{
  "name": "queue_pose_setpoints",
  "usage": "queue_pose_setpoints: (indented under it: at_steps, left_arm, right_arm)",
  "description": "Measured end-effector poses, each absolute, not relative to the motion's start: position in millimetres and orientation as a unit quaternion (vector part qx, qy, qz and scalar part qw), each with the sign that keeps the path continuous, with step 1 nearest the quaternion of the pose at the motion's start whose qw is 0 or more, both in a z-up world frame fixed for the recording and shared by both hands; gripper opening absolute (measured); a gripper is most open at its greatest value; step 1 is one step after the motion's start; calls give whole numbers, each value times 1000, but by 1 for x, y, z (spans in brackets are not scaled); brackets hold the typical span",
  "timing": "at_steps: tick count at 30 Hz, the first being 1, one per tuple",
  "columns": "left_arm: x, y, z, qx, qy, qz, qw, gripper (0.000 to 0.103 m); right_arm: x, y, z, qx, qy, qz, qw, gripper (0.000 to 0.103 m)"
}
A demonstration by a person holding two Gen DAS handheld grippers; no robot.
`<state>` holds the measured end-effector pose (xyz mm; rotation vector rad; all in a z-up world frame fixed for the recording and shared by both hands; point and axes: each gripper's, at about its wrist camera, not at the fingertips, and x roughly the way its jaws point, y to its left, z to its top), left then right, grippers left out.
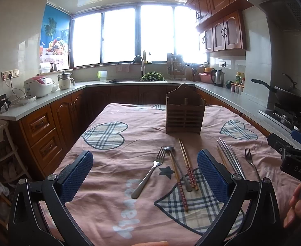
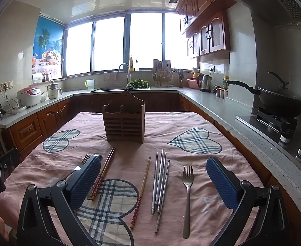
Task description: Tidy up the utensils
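Left wrist view: my left gripper (image 1: pixel 145 176) gapes wide, holding nothing, above fork (image 1: pixel 150 172) and spoon (image 1: pixel 177 166) at lower centre. Right gripper (image 2: pixel 153 186) also wide, empty (metal chopsticks (image 2: pixel 160 182) between its fingers). Wooden holder (image 2: pixel 124 121) upright mid-frame; contents can't tell.

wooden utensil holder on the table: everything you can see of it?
The brown wooden slatted utensil holder stands upright on the pink heart-patterned tablecloth, at the table's far end, beyond the laid-out cutlery. Its front has horizontal slats, its top scalloped compartment dividers, and a taller arched back panel rises behind. No utensils show inside; nothing touches it except the cloth.
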<state>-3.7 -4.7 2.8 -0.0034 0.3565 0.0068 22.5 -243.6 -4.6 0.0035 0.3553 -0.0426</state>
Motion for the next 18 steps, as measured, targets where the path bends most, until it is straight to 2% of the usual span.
queue_pose_setpoints:
  at_steps: [18]
  left_arm:
    - [-7,-5,14,10,159,8,987,103]
  right_arm:
    - [11,-254,7,33,137,-10,990,103]
